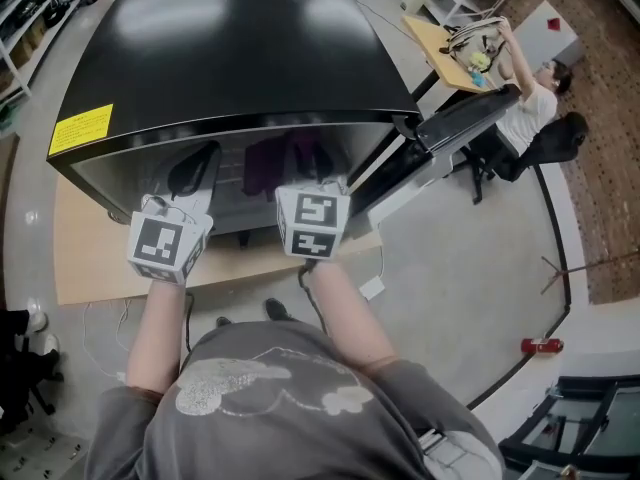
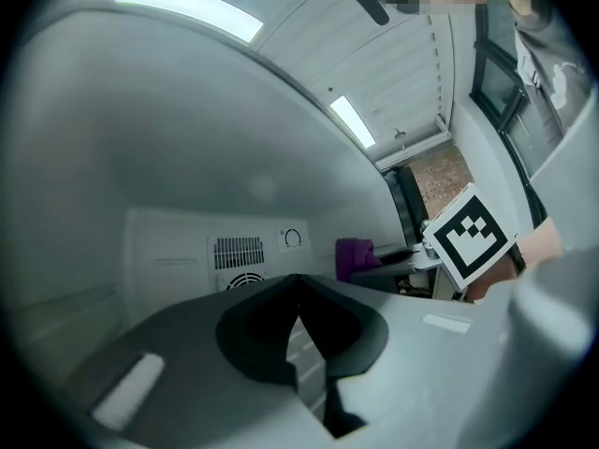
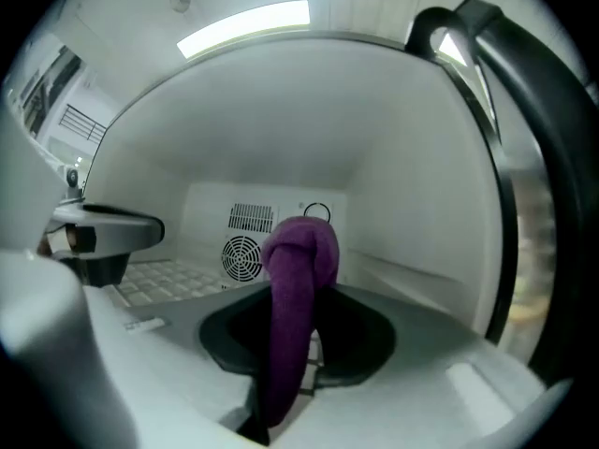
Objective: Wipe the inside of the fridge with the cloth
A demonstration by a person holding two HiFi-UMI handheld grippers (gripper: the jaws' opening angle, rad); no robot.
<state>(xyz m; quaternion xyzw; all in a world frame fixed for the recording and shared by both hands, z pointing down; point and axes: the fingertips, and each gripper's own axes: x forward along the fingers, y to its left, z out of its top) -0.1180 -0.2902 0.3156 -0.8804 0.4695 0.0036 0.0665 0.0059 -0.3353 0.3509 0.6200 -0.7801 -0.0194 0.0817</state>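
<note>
You're reaching both grippers into the open black fridge (image 1: 230, 48), its door (image 1: 462, 118) swung out to your right. Your right gripper (image 3: 301, 269) is clamping the purple cloth (image 3: 285, 325) between its jaws; the cloth is bunching up over the jaw tips and trailing down between them, raised above the white wire shelf (image 3: 168, 279) and in front of the back wall's round fan grille (image 3: 243, 255) and dial (image 3: 316, 215). Your left gripper (image 2: 299, 293) is hovering beside it inside the white cavity, jaws pressed together with nothing between them. In the left gripper view the cloth is showing just beside your right gripper's marker cube (image 2: 468, 237)
</note>
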